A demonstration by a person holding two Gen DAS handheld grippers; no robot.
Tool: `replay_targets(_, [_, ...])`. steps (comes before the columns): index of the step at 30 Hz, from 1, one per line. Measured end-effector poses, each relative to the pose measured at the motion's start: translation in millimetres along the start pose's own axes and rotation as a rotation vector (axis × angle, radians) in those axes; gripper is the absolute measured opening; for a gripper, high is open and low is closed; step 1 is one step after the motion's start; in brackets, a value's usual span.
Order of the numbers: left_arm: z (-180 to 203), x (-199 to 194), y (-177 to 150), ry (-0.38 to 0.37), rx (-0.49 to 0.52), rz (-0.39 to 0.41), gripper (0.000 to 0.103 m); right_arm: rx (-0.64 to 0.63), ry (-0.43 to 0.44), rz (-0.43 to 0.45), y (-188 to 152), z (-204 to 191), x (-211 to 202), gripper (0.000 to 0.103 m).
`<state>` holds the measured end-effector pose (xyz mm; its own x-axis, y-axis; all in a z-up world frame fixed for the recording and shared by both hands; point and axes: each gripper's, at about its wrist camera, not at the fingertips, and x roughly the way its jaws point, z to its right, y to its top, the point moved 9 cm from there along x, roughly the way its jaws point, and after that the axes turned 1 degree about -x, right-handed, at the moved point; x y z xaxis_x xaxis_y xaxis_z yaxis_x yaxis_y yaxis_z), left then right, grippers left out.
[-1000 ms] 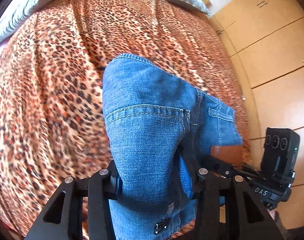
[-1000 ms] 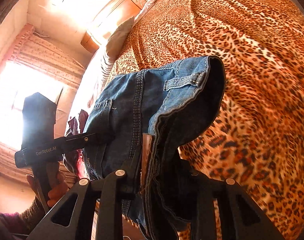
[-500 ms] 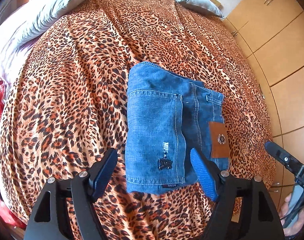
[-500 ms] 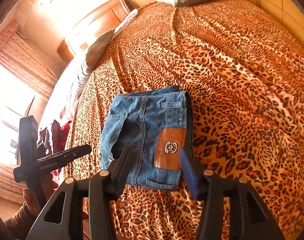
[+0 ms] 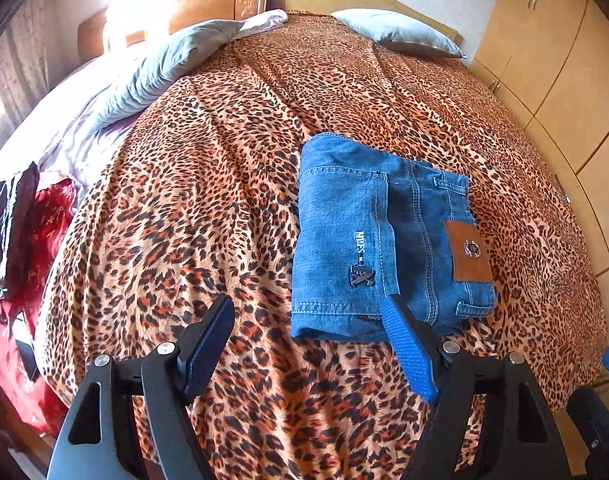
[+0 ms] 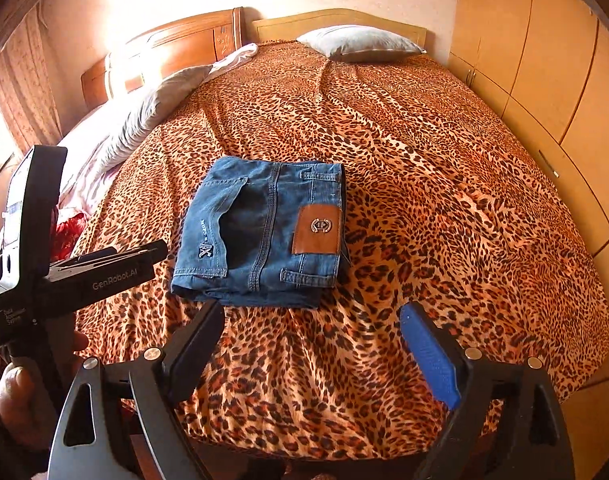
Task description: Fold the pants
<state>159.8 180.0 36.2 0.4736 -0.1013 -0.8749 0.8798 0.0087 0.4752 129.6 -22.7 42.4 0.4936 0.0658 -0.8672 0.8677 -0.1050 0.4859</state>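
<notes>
Your folded jeans (image 6: 264, 232) lie flat on the leopard-print bedspread (image 6: 444, 208), so the fold looks finished. Left gripper (image 5: 312, 344) and right gripper (image 6: 312, 344) both gape empty, clear of the denim.

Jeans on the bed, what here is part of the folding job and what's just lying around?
Part of the job: folded jeans, left gripper, right gripper, both open.

Lying about: leopard bedspread, grey pillow, red cloth, wardrobe.

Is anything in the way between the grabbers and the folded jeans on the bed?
No. Only bare leopard-print bedspread lies between the open right gripper and the jeans. The open left gripper sits right at their near edge.
</notes>
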Motion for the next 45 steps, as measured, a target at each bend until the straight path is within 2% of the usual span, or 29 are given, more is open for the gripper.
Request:
replay_targets(4, [14.6, -25.9, -25.8, 0.026, 0.024, 0.012, 0.076, 0.051, -0.032, 0.04, -26.3, 16.0, -29.7, 0.102])
replay_targets(6, [22.3, -35.5, -34.4, 0.045, 0.049, 0.022, 0.076, 0.067, -0.042, 0.055, -40.6, 22.2, -39.4, 0.102])
replay_targets(12, [31.3, -62.4, -63.5, 0.057, 0.046, 0.019, 0.079, 0.073, -0.028, 0.009, -74.4, 31.6, -45.3, 0.102])
replay_targets(18, [36.7, -83.0, -74.3, 0.094, 0.07, 0.056, 0.079, 0.071, -0.032, 0.04, -83.5, 43.4, -59.2, 0.102])
replay_targets(26, [48.1, -102.0, -88.3, 0.096, 0.084, 0.091, 0.079, 0.046, -0.015, 0.053, -95.4, 48.5, -67.2, 0.102])
replay_targets(36, [52.4, -101.0, -100.4, 0.054, 0.096, 0.041, 0.079, 0.066, -0.012, 0.044, -98.5, 57.6, -68.4, 0.102])
replay_targets(45, [56.1, -101.3, -96.6, 0.048, 0.084, 0.046, 0.079, 0.079, -0.02, 0.035, -98.1, 62.8, -67.2, 0.102])
